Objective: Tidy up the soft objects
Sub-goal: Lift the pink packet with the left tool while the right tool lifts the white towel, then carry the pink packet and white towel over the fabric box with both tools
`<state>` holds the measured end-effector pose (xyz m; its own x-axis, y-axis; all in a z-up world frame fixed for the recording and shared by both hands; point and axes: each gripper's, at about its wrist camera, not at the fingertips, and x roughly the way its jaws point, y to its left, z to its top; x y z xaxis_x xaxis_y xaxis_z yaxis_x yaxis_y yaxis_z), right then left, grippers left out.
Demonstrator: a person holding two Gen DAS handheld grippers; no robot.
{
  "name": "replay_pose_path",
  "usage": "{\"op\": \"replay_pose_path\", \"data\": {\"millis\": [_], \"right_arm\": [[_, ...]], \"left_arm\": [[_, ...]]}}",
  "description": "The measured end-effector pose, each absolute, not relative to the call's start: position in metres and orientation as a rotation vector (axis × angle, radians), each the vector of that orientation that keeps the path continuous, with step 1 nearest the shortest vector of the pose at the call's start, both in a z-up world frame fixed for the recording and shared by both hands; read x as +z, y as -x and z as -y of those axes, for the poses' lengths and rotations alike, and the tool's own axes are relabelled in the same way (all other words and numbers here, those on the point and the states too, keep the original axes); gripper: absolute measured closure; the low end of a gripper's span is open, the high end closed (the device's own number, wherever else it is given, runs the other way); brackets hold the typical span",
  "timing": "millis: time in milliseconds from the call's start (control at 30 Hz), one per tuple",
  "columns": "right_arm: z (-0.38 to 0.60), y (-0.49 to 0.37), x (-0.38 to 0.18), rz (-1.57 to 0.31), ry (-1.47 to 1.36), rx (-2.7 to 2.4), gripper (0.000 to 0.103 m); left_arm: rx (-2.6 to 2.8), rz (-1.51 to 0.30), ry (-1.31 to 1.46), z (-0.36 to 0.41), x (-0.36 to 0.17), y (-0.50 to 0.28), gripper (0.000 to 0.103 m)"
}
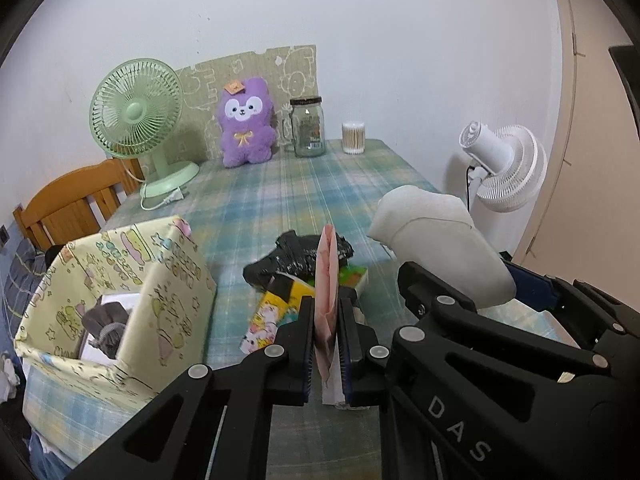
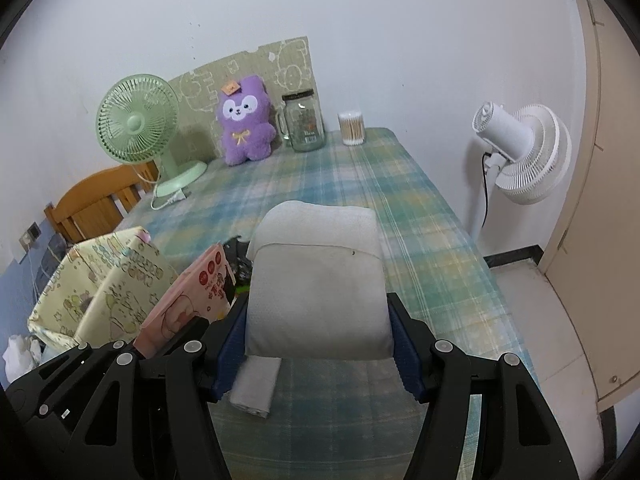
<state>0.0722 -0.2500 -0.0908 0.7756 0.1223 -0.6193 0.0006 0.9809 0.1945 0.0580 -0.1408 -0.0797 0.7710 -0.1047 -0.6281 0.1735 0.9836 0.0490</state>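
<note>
My left gripper point(image 1: 327, 304) is shut on a thin pink packet point(image 1: 325, 280) and holds it upright on edge above the table. The same pink packet point(image 2: 192, 300) shows at the lower left of the right wrist view. My right gripper point(image 2: 317, 304) is shut on a thick folded white towel point(image 2: 316, 272), its blue pads pressing both sides; the towel point(image 1: 436, 240) is lifted at the right of the left wrist view. A yellow printed fabric box point(image 1: 132, 276) stands to the left with a grey pouch point(image 1: 106, 326) inside. A small folded grey cloth point(image 2: 256, 384) lies under the towel.
A black bag point(image 1: 296, 256), a yellow packet point(image 1: 276, 312) and a green packet point(image 1: 354, 274) lie on the plaid tablecloth point(image 1: 280, 188). At the back stand a green desk fan point(image 1: 136, 112), purple plush point(image 1: 246, 122), glass jar point(image 1: 307, 126) and cotton swab tub point(image 1: 353, 138). A white floor fan point(image 2: 520, 152) stands right, a wooden chair point(image 1: 72, 204) left.
</note>
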Motion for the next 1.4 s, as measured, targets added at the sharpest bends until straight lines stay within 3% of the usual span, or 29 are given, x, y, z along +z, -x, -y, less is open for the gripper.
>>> {"op": "replay_pose_path", "data": {"millis": [1400], "right_arm": [[0.156, -0.079, -0.018, -0.569, -0.155, 0.138, 0.036]], "left_arm": [[-0.137, -0.56, -0.028, 0.048, -0.017, -0.062, 0.094]]}}
